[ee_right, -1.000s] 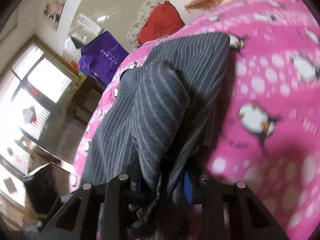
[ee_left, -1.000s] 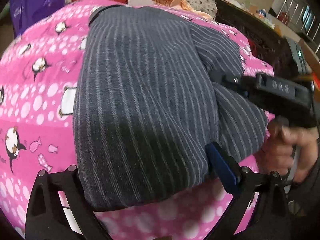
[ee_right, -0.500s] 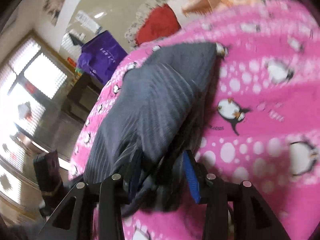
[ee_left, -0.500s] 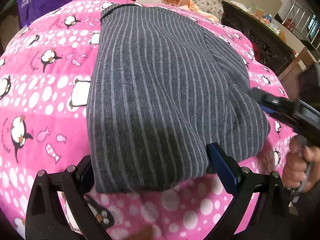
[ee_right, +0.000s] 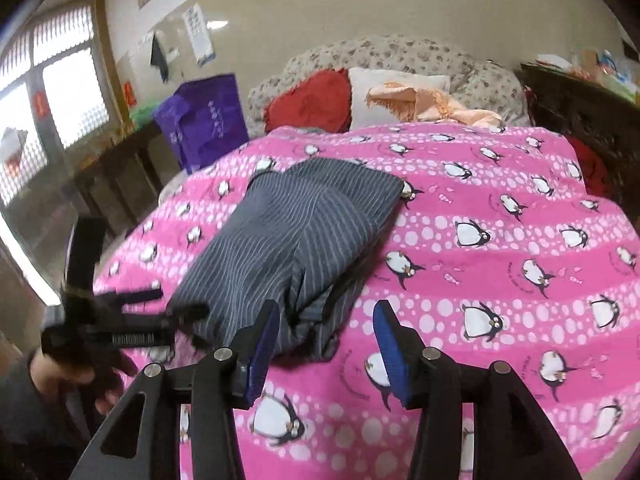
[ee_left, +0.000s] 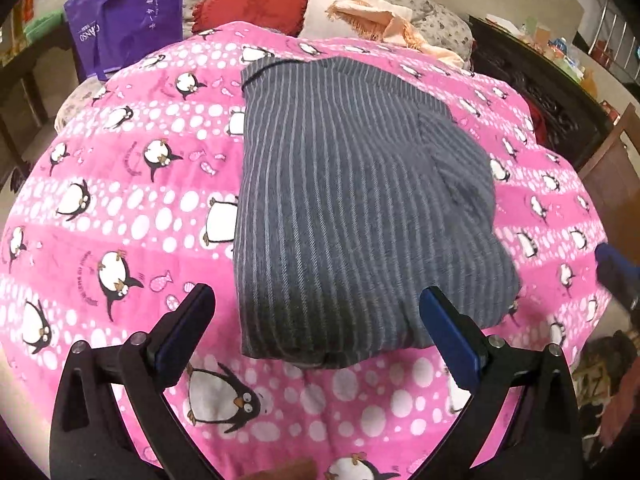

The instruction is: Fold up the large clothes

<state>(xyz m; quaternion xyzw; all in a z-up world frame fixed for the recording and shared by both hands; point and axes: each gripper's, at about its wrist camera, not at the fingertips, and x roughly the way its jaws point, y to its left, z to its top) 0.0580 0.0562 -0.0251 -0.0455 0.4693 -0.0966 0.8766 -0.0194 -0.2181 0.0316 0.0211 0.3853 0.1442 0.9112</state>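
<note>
Fingers: we are holding the left gripper wide and empty; the right gripper is opening, gripping nothing. Folded striped grey garment is lying released on penguin blanket, apparently for another fold.

pink penguin blanket, purple bag, red cushion, peach cloth.
</note>
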